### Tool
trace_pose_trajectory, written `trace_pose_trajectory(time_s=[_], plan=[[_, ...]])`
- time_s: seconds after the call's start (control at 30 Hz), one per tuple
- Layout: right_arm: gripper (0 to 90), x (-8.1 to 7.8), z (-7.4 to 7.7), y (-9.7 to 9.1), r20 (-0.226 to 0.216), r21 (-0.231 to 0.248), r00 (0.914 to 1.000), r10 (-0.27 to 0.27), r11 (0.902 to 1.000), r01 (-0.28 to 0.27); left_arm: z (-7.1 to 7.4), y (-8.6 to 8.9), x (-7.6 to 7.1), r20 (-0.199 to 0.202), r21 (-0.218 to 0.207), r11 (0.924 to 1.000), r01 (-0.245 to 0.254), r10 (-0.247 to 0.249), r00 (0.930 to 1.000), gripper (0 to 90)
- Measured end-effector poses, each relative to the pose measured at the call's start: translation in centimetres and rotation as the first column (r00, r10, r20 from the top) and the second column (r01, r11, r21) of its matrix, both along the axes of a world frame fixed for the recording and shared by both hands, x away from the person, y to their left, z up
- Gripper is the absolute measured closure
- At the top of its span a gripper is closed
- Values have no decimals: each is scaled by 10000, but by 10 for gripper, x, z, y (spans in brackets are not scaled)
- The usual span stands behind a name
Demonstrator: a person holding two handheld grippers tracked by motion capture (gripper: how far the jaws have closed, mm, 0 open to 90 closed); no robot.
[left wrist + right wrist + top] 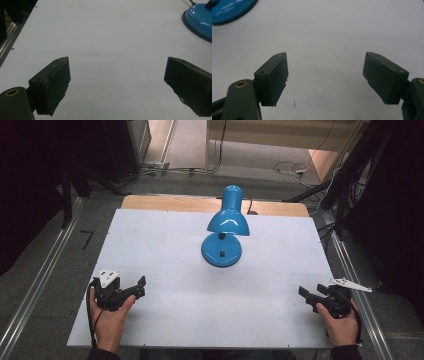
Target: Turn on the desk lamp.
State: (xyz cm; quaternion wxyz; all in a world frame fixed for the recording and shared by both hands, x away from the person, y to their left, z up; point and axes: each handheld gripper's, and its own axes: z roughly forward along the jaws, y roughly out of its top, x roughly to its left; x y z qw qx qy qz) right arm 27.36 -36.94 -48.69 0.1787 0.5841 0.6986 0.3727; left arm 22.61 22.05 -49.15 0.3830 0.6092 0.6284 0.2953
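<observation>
- My left gripper (141,286) rests low at the near left part of the white table (165,320), with its jaws spread wide and nothing between them. In the left gripper view, I see only bare white surface between the two black pads (58,82).
- My right gripper (306,296) rests at the near right edge of the table, also released, jaws apart and empty.
- The thing nearest to both is the blue desk lamp (226,227). It stands upright near the middle of the table toward the far side, well apart from both grippers, and its shade (229,222) hangs forward over the round base (221,251).
- I judge that the lamp is rigid painted metal, smooth and perhaps a little slippery for my pads. The base is probably the heavy part, so the lamp should stay stable if I push it low, but it could tip if I pull it at the shade.
- The short neck between shade and base looks like the best place to grip; the rim of the base is a second choice, since it is low and flat.
- A dark cable (250,208) seems to leave behind the lamp, and it may drag or hold it back.
- Between my grippers and the lamp nothing stands in the way.
</observation>
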Motion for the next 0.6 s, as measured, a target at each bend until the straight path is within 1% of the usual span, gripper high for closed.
trace_pose_trajectory(time_s=[0.07,0.13,0.27,0.3,0.33,0.37,0.4,0.43,0.47,0.53,0.57,0.6], plan=[[189,3,2,4,123,-43,9999,60,10000,-60,2,-1,0,110,207,9998,5,-8,9999,69],[189,4,2,9,135,-111,9998,148,9998,-146,3,0,0,290,76,9999,-66,64,9996,69],[189,7,1,21,54,-194,9994,328,9993,-327,-1,0,2,-99,-265,9996,82,-85,9999,69],[189,7,1,25,64,-230,9991,420,9989,-418,-1,0,2,-99,-265,9996,82,-85,9999,69],[189,7,1,27,42,-235,9989,459,9987,-458,0,-1,0,-15,-317,9995,35,-36,10000,69],[189,7,2,30,50,-152,9986,524,9985,-523,0,-1,0,35,-361,9993,13,-11,10000,69],[189,7,2,32,48,-59,9983,578,9983,-578,0,-1,0,0,-327,9995,37,-37,10000,70],[189,8,3,35,87,-89,9979,644,9979,-643,-1,-2,1,-44,-232,9997,78,-79,10000,69],[189,9,4,38,110,-120,9973,724,9973,-723,0,-2,0,-12,-54,9999,90,-90,10000,69],[190,9,6,41,199,-113,9968,776,9969,-773,4,-3,-2,253,113,9999,37,-40,9997,69],[190,9,7,42,214,-50,9966,793,9968,-792,5,-2,-3,316,151,9999,-7,2,9995,69],[190,9,8,42,279,-104,9960,845,9964,-843,5,-2,-3,319,141,9999,-7,2,9995,69]])
